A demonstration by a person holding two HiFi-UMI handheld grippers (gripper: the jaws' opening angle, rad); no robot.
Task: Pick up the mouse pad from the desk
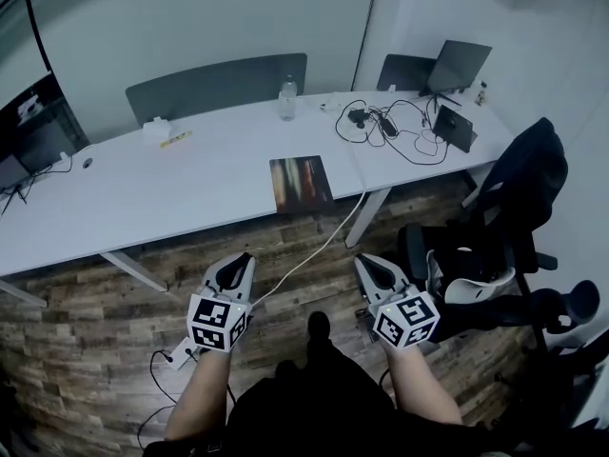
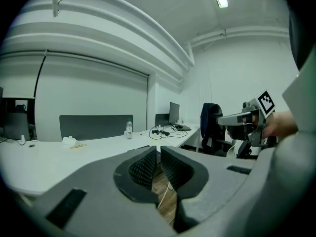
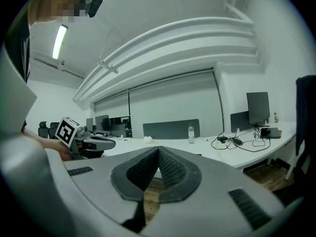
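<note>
The left gripper (image 1: 242, 260) and right gripper (image 1: 367, 261) hold their jaws pressed together (nothing between). The mouse pad (image 1: 301, 184) lies on the table (image 1: 171, 193) ahead, between both jaws, long axis pointing away, neither gripper clearly nearer.

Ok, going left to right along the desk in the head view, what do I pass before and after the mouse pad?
Dark monitor → small white box → mouse pad → tangle of black cables → open laptop.
</note>
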